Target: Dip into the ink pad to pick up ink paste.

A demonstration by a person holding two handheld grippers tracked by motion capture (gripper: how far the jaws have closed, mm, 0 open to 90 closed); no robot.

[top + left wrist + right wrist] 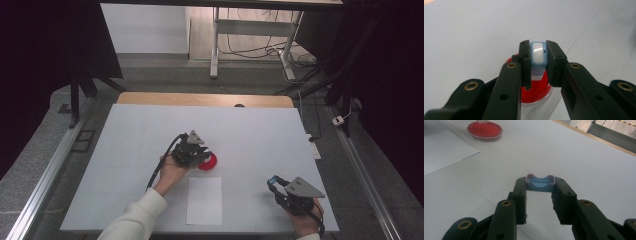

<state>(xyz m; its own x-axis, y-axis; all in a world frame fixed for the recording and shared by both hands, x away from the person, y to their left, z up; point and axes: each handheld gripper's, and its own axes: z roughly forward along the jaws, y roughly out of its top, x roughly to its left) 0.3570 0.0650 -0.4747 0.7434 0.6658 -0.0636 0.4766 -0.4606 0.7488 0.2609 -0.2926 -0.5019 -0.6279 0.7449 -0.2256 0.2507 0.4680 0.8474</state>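
A round red dish [210, 162] sits on the white table near its middle. My left gripper [201, 152] hovers over the dish's left edge, held by a hand in a white sleeve. In the left gripper view its jaws are shut on a small blue-and-white piece [537, 53], with the red dish [535, 91] right below. My right gripper [273, 183] rests at the front right, shut on a light blue cap-like piece [540, 184] with a pinkish rim. From the right gripper view the red dish [484, 130] lies far off at the upper left.
A white paper sheet [204, 200] lies flat just in front of the dish, also seen as the sheet [441, 150] in the right gripper view. The white table top [135, 145] ends in a wooden strip [200, 99] at the back. Metal rails run along both sides.
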